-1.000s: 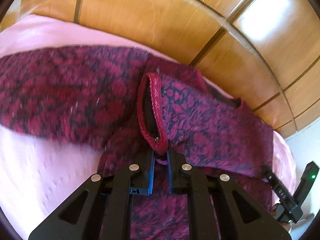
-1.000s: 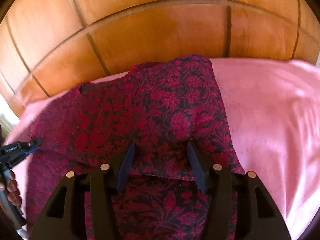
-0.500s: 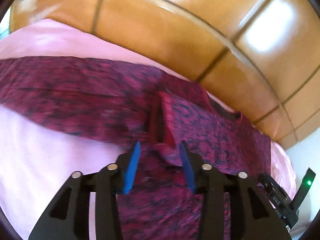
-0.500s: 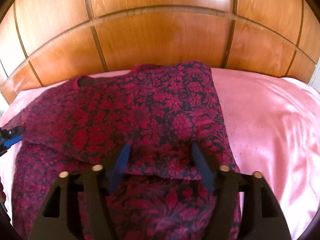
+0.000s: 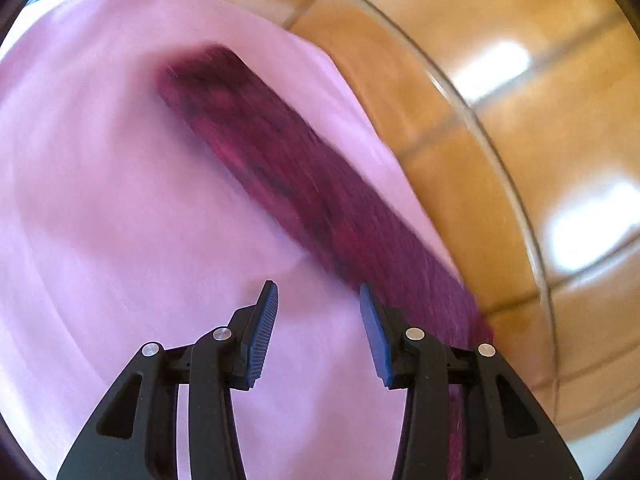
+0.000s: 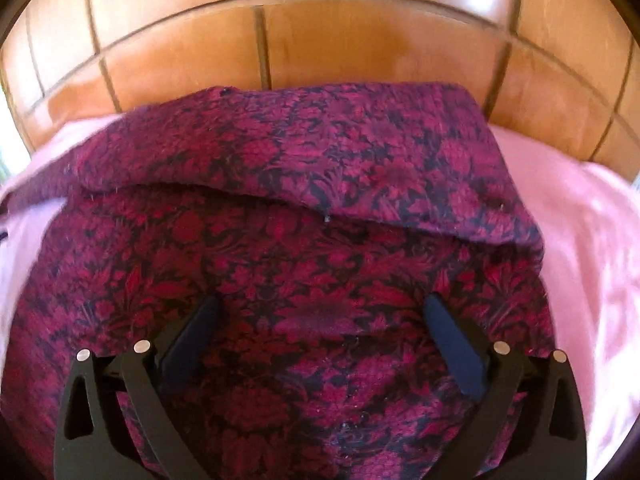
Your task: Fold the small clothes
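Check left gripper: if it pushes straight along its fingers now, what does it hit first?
Probably the pink bedsheet: the open, empty left gripper points down at bare sheet, with the red floral garment just right of that line. Motion blur leaves depth unclear.

Crimson-and-black floral garment (image 6: 320, 248), plain pink sheet (image 5: 120, 200), glossy orange-brown wooden headboard (image 6: 360, 48)

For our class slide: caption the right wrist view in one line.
Right gripper opening wide above folded floral garment on pink sheet.

We see a dark red flowery top (image 6: 320, 272) lying flat on the pink bed, its far part folded over itself.
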The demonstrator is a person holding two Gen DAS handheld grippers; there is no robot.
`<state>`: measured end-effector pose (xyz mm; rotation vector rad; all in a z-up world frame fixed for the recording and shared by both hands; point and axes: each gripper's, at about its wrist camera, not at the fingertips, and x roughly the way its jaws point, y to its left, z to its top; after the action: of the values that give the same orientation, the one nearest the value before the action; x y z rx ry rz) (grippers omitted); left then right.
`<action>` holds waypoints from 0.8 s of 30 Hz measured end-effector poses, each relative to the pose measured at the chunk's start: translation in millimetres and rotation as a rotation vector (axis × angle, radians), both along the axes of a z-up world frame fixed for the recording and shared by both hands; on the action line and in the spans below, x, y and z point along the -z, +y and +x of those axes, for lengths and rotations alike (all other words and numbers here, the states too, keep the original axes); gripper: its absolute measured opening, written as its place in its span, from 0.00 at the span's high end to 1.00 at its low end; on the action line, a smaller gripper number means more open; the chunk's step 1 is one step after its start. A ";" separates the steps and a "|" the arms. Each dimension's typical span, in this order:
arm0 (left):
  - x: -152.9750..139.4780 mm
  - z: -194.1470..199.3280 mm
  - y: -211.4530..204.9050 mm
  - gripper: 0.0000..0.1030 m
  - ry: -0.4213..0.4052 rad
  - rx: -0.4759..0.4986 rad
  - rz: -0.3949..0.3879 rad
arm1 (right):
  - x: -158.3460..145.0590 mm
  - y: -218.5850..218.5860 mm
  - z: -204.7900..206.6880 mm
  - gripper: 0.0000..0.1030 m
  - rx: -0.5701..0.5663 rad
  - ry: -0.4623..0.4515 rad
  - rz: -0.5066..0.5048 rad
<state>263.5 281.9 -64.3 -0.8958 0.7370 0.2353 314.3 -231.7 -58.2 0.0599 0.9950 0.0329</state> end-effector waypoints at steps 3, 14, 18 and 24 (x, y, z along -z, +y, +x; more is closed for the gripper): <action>1.8 4.7 30.9 0.60 -0.004 -0.066 -0.027 | 0.3 2.9 0.4 0.02 -0.002 -0.001 -0.017; 25.7 42.0 82.2 0.74 0.011 -0.217 -0.209 | 3.8 9.0 -4.4 0.02 -0.001 -0.011 -0.030; 6.4 49.7 65.6 0.88 0.014 -0.146 -0.103 | 4.0 9.7 -5.2 0.02 -0.001 -0.011 -0.031; -50.1 47.1 -10.0 0.88 -0.114 0.070 0.119 | 4.4 10.6 -5.6 0.02 -0.002 -0.012 -0.031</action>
<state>310.7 271.9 -14.3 -0.7628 0.6401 0.1631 308.8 -221.1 -62.6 0.0297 0.9830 0.0197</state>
